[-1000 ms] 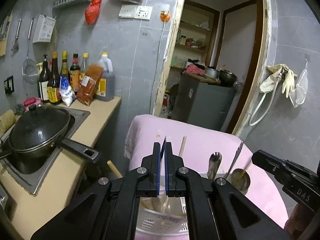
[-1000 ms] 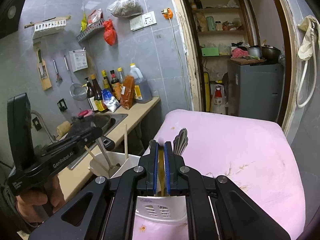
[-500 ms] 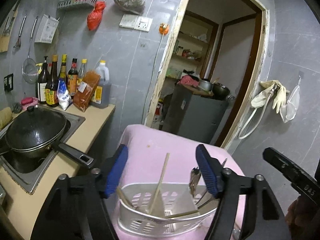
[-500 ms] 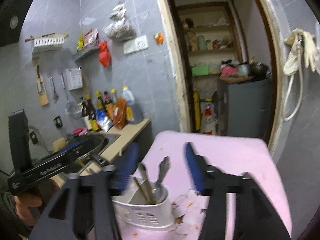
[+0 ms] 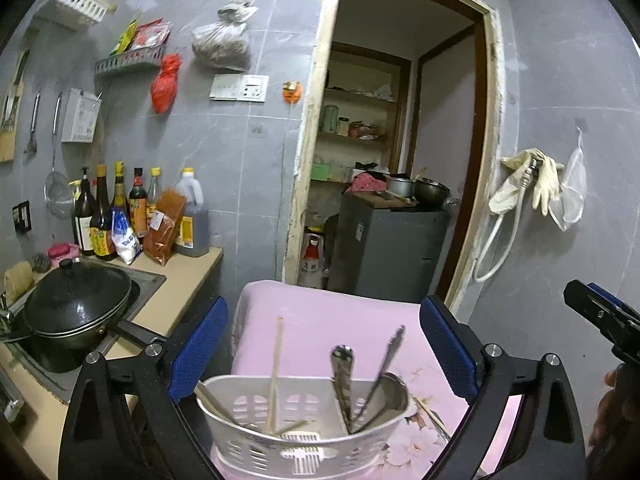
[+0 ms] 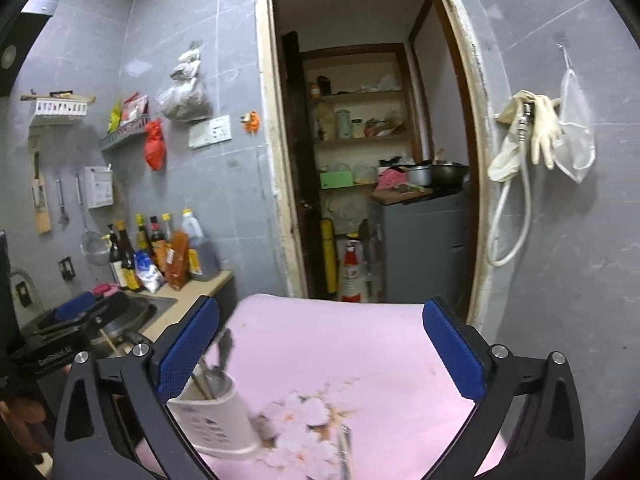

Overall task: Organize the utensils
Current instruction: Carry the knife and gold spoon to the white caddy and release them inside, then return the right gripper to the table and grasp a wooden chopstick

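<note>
A white slotted utensil caddy stands on the pink-clothed table. Wooden chopsticks lean in its left compartment; a metal spoon and another metal utensil stand in its right one. My left gripper hangs behind and above the caddy, jaws opening wide, its pads touching nothing. My right gripper is also opening wide over the cloth, with the caddy at its lower left and nothing gripped. One chopstick and a metal utensil lie loose on the cloth.
Left of the table runs a counter with a lidded black wok in the sink and several bottles against the wall. Behind the table is a doorway with a grey cabinet. Gloves and a hose hang on the right wall.
Both grippers went from shut over the caddy to wide open. Each drew back and rose a little, and the right one swung to the right. The utensils they held now stand in the caddy.
</note>
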A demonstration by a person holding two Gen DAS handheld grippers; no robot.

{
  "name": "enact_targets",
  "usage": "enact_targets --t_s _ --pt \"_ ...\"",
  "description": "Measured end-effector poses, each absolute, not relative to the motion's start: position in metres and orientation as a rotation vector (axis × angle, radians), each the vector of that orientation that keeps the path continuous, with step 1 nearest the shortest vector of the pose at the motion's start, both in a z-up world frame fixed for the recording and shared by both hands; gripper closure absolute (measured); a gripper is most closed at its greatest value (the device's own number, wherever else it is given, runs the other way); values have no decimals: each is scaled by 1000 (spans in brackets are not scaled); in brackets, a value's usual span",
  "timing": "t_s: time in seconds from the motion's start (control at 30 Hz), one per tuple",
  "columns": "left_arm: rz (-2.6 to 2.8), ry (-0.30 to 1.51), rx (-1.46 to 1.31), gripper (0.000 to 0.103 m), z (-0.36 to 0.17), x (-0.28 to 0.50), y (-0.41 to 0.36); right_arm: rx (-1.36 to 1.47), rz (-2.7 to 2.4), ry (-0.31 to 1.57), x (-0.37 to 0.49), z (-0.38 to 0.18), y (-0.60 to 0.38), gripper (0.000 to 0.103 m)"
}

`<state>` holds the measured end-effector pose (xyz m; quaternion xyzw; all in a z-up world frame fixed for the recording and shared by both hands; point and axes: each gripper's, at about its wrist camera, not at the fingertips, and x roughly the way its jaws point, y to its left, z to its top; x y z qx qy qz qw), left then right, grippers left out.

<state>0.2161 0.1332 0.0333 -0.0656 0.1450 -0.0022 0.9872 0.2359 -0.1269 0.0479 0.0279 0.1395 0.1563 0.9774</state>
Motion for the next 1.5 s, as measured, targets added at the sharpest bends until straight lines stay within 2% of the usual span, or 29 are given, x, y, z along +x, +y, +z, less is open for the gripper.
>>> enact_targets --t_s 0.43,0.63,1.13,1.43,1.5 --pt "-61 406 -120 9 -4 205 77 -55 281 445 231 3 -175 0" --pt "-38 476 -98 9 -32 204 57 -76 317 606 245 -35 -187 1" --pt "25 684 -56 9 -112 217 28 -132 526 865 275 -125 -165 58" --pt "5 755 -74 10 -120 228 28 -219 547 910 274 -143 -149 61" --pt "0 765 -82 10 -120 230 27 -244 525 907 274 -145 -148 67"
